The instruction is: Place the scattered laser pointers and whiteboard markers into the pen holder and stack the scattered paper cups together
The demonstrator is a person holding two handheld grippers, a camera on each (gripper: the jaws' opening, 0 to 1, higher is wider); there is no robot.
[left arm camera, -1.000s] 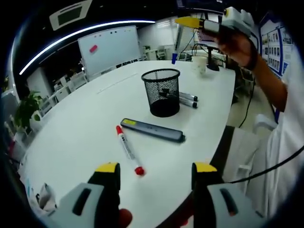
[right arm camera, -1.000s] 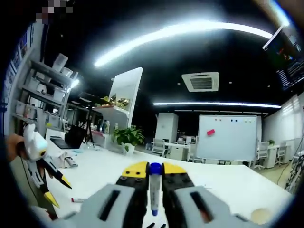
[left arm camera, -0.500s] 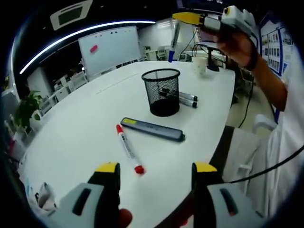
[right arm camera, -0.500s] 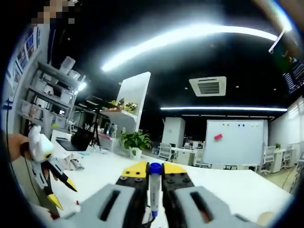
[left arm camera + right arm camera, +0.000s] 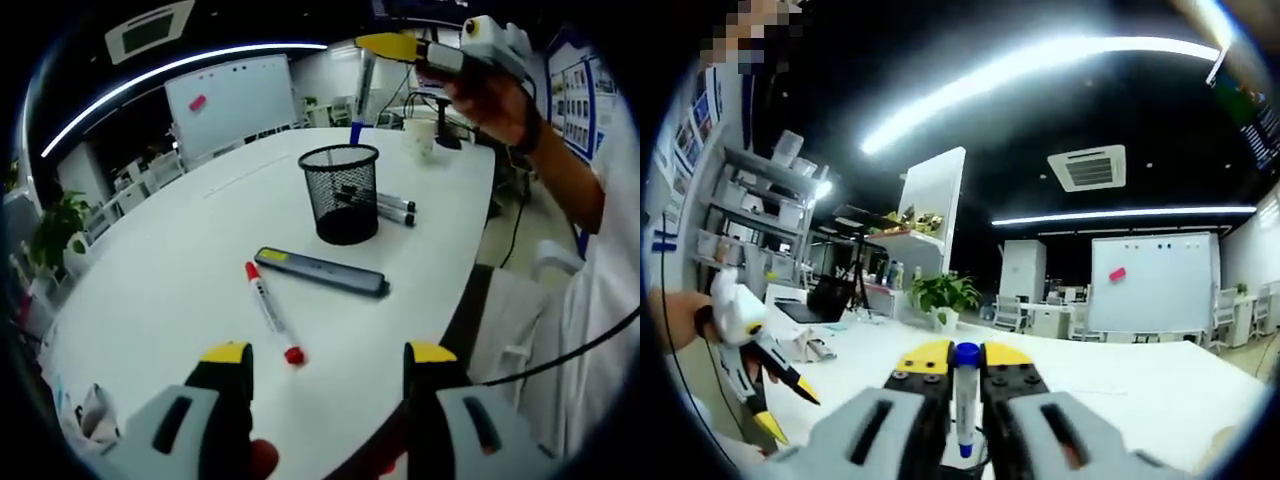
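In the left gripper view a black mesh pen holder stands on the white table. Nearer to me lie a dark laser pointer and a red-capped whiteboard marker. Two more markers lie just behind the holder. My left gripper hovers open over the near table edge with nothing between its jaws. The right gripper is high above the holder, and a blue-tipped marker hangs from it, its tip just over the rim. In the right gripper view my right gripper is shut on that marker.
A paper cup stands at the far end of the table. The person's arm and sleeve fill the right side. The table's rounded edge runs close by on the right. The left gripper, in a hand, shows at left in the right gripper view.
The right gripper has shifted the blue-tipped marker left until it hangs over the pen holder's mouth. The left gripper and the things on the table have stayed put.
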